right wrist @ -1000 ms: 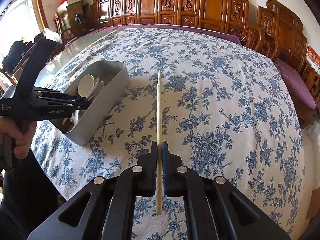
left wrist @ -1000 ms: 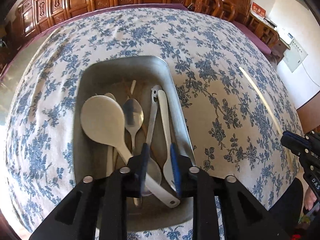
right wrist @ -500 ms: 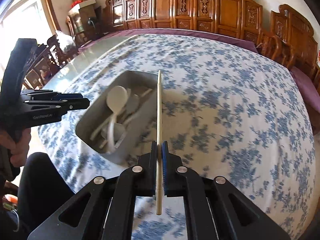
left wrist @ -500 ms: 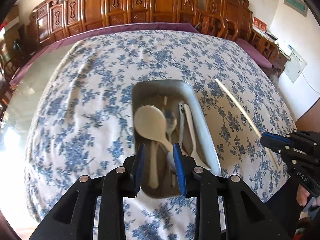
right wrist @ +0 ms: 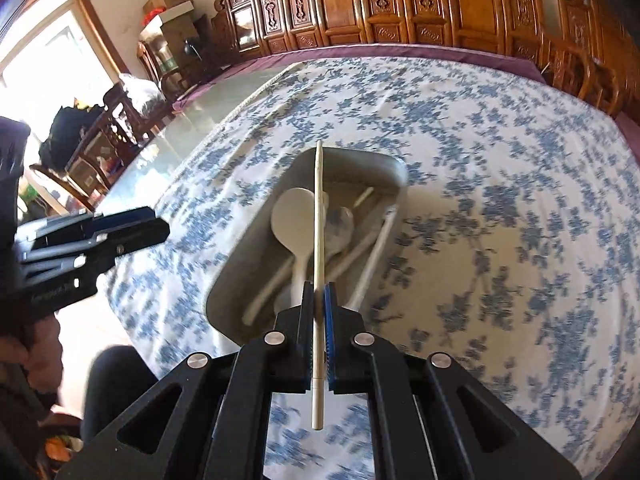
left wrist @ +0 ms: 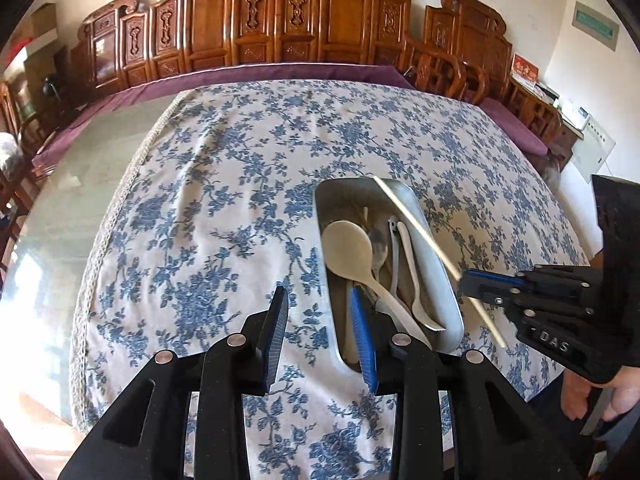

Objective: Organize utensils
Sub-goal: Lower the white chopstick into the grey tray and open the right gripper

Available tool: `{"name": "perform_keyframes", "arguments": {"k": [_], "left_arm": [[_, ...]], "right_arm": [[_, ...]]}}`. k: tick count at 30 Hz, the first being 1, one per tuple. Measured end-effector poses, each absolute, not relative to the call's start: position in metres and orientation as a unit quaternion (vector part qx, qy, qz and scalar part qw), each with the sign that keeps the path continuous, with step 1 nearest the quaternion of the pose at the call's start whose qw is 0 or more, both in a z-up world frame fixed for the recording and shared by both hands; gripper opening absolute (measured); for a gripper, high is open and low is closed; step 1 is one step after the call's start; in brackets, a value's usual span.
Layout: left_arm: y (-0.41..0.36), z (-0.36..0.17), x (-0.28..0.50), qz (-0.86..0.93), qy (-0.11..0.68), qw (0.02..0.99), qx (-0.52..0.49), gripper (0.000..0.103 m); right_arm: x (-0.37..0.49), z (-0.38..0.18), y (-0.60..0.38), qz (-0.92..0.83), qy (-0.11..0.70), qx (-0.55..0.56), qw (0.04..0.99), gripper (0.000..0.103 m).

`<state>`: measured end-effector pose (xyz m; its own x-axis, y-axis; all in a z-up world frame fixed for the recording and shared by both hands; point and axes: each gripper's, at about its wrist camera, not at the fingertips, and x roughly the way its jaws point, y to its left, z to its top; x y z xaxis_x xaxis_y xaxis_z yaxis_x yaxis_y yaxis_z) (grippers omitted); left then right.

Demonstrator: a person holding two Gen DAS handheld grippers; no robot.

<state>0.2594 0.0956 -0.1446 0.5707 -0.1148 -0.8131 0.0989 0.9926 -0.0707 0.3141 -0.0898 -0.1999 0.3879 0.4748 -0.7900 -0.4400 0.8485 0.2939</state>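
Note:
A grey metal tray (left wrist: 440, 264) (right wrist: 236, 276) lies on the blue-flowered tablecloth and holds a large white rice spoon (left wrist: 347, 246) (right wrist: 292, 218), a metal spoon (left wrist: 378, 248) and white plastic spoons (left wrist: 412, 264). My right gripper (right wrist: 319, 300) (left wrist: 472, 280) is shut on a pale chopstick (right wrist: 318, 216) (left wrist: 416, 224), held in the air over the tray, pointing along its length. My left gripper (left wrist: 320, 316) (right wrist: 132, 224) is open and empty, above the tray's near left corner.
The table (left wrist: 224, 208) carries the flowered cloth, with bare glass (left wrist: 52, 216) on its left part. Carved wooden chairs and panels (left wrist: 304, 28) stand behind it. The person's hand (left wrist: 592, 396) holds the right gripper at the right.
My left gripper has pulled back and to the left, away from the tray, and opened wider. My right gripper has carried the chopstick leftward over the tray.

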Motion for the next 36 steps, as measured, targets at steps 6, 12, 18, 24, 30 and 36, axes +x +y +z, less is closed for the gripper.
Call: {"name": "perform_keyframes", "arguments": {"k": [6, 12, 18, 24, 30, 36], "left_arm": [[0.107, -0.142, 0.254, -0.053, 0.458, 0.887, -0.014, 0.030], [0.112, -0.142, 0.248, -0.049, 0.458, 0.887, -0.017, 0.030], [0.111, -0.142, 0.246, -0.048, 0.459, 0.887, -0.015, 0.030], [0.112, -0.141, 0.246, -0.047, 0.459, 0.887, -0.015, 0.030], [0.112, -0.141, 0.244, -0.047, 0.460, 0.887, -0.016, 0.030], [0.113, -0.141, 0.244, -0.046, 0.459, 0.887, -0.016, 0.030]], "right_arm": [[0.327, -0.209, -0.071, 0.266, 0.493, 0.029, 0.828, 0.006], [0.338, -0.223, -0.067, 0.240, 0.506, 0.019, 0.829, 0.006], [0.346, -0.233, -0.073, 0.219, 0.519, 0.027, 0.826, 0.006], [0.356, -0.237, -0.073, 0.207, 0.525, 0.047, 0.824, 0.006], [0.355, -0.242, -0.065, 0.219, 0.526, 0.044, 0.821, 0.006], [0.349, -0.238, -0.062, 0.235, 0.513, 0.042, 0.825, 0.008]]}}
